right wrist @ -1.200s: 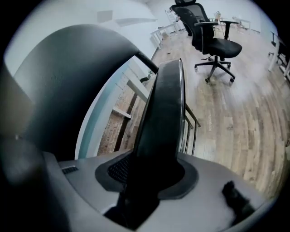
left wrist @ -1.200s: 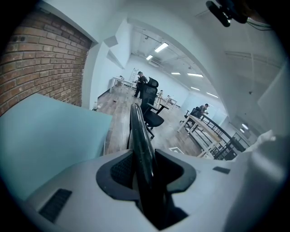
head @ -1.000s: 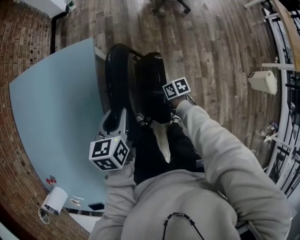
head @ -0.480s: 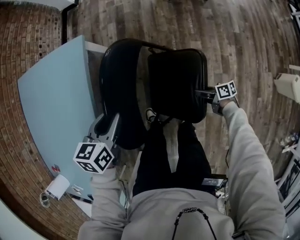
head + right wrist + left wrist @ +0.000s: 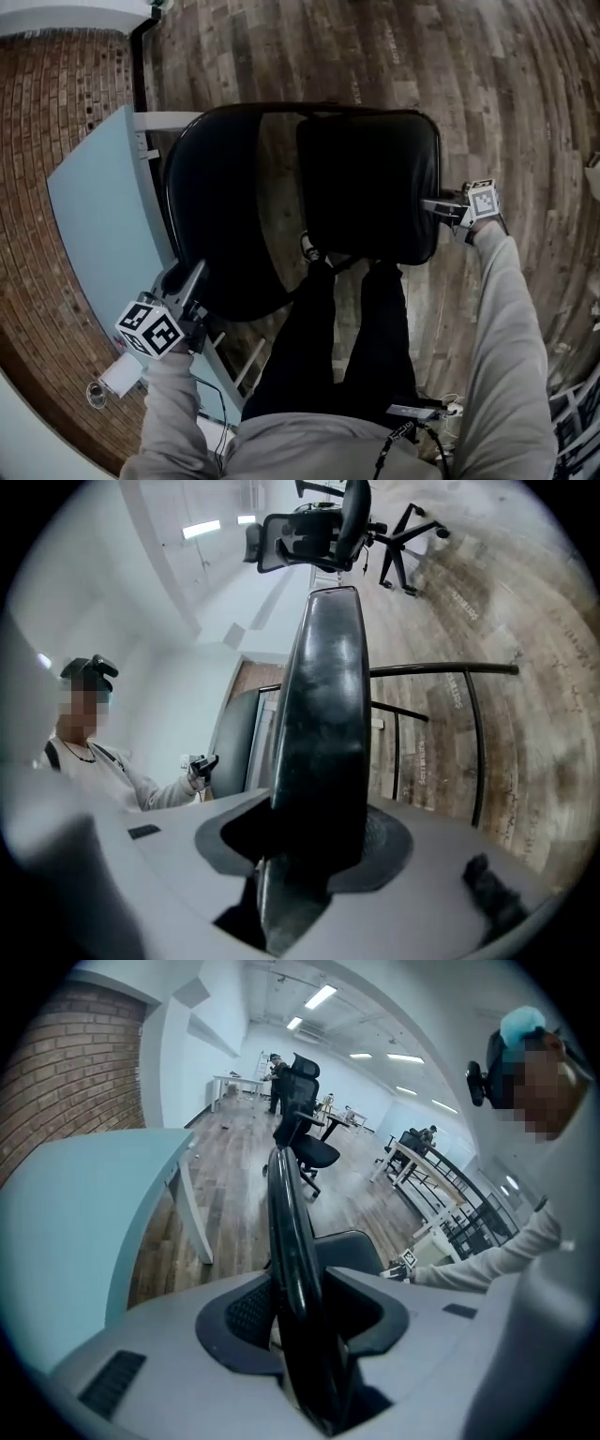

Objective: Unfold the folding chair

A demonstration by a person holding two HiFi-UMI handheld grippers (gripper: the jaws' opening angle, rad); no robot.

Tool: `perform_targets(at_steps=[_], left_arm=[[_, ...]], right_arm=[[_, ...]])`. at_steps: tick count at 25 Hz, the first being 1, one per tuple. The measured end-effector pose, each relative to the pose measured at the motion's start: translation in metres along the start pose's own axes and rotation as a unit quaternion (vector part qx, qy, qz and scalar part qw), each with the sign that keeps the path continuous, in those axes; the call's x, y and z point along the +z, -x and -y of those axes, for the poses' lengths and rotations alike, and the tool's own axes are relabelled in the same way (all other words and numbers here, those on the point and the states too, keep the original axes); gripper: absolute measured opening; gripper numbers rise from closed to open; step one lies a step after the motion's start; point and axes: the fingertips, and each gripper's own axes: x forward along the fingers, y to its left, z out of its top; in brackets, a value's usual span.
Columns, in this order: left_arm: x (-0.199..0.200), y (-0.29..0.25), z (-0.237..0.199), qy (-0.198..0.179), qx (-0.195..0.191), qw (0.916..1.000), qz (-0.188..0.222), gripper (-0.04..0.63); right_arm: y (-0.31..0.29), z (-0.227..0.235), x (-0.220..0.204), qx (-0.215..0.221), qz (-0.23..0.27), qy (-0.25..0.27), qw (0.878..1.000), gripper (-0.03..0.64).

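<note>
The chair (image 5: 366, 178) was over the wood floor (image 5: 487, 75), partly open. Its shiny black back (image 5: 220, 225) was just beside the edge of the pale blue table (image 5: 94, 206). Bare floor lay on the far side and the right side. The left tool (image 5: 180, 281) held the back's thin curved rim, and its jaws were opening. The right tool (image 5: 442, 204) pinched the edge of the thick, smooth seat (image 5: 323, 724).

A light grey long-sleeved sweatshirt (image 5: 502, 319) is being worn, its sleeves loose and creased, together with black trousers (image 5: 384, 337). A dark cord (image 5: 394, 436) is being worn at the neckline, and a black head-mounted camera (image 5: 89, 670) over pale blue headgear (image 5: 522, 1024).
</note>
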Motion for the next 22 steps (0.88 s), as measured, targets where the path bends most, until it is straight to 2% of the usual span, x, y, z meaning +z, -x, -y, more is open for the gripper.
perform_targets(at_steps=[3,11,14,17,22], left_arm=[[-0.01,-0.015,0.007,0.015,-0.001,0.9999,-0.008,0.153],[-0.019,-0.046,0.04,0.01,-0.023,0.9993,-0.027,0.153],[-0.024,-0.057,0.055,0.022,-0.046,0.9982,-0.032,0.152],[-0.024,-0.072,0.069,0.034,-0.085,0.9953,-0.031,0.149],[-0.025,-0.08,0.071,-0.004,-0.081,0.9952,-0.056,0.135]], right_arm=[[0.02,0.024,-0.003,0.029,-0.008,0.002,1.0,0.164],[0.057,0.076,-0.01,0.073,0.005,-0.006,0.997,0.169],[0.071,0.091,-0.017,0.08,0.003,-0.015,0.997,0.169],[0.08,0.109,-0.018,0.08,0.019,-0.021,0.996,0.175],[0.082,0.117,-0.014,0.072,0.058,-0.021,0.996,0.187]])
